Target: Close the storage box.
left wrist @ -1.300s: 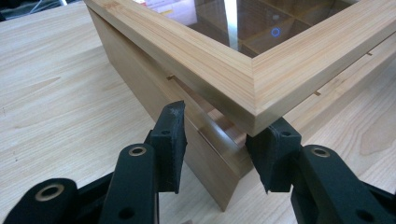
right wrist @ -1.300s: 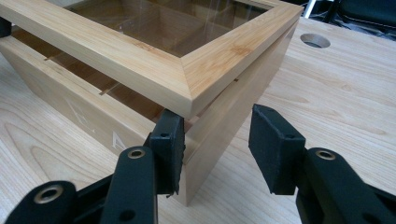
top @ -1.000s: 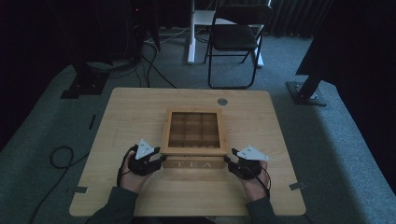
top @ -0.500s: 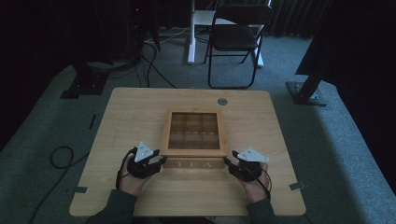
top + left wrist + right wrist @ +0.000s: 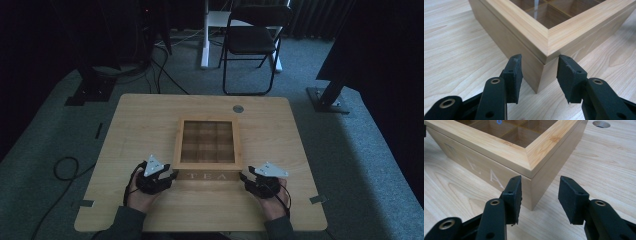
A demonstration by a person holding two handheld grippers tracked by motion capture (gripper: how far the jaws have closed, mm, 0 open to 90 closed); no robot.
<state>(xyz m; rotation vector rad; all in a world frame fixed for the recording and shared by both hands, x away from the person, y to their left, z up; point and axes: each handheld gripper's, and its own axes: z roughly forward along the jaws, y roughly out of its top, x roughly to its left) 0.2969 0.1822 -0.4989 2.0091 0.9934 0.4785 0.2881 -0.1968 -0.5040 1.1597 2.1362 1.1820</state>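
Observation:
A wooden tea box (image 5: 206,176) with a glass-paned lid and "TEA" on its front stands mid-table. My left gripper (image 5: 172,176) sits at the box's near left corner. In the left gripper view that corner (image 5: 544,62) stands between the jaws of the left gripper (image 5: 539,72), and the pads (image 5: 515,75) do not press on it. My right gripper (image 5: 245,176) straddles the near right corner (image 5: 531,185) the same way, and there the right gripper (image 5: 539,191) has a gap at its outer pad (image 5: 571,200). Both sets of jaws have just been opening.
The box rests on a light wooden table (image 5: 145,125) with a round cable hole (image 5: 238,108) behind it. A folding chair (image 5: 255,40) and stand bases sit on the carpet beyond. A cable loop (image 5: 65,167) lies on the floor at left.

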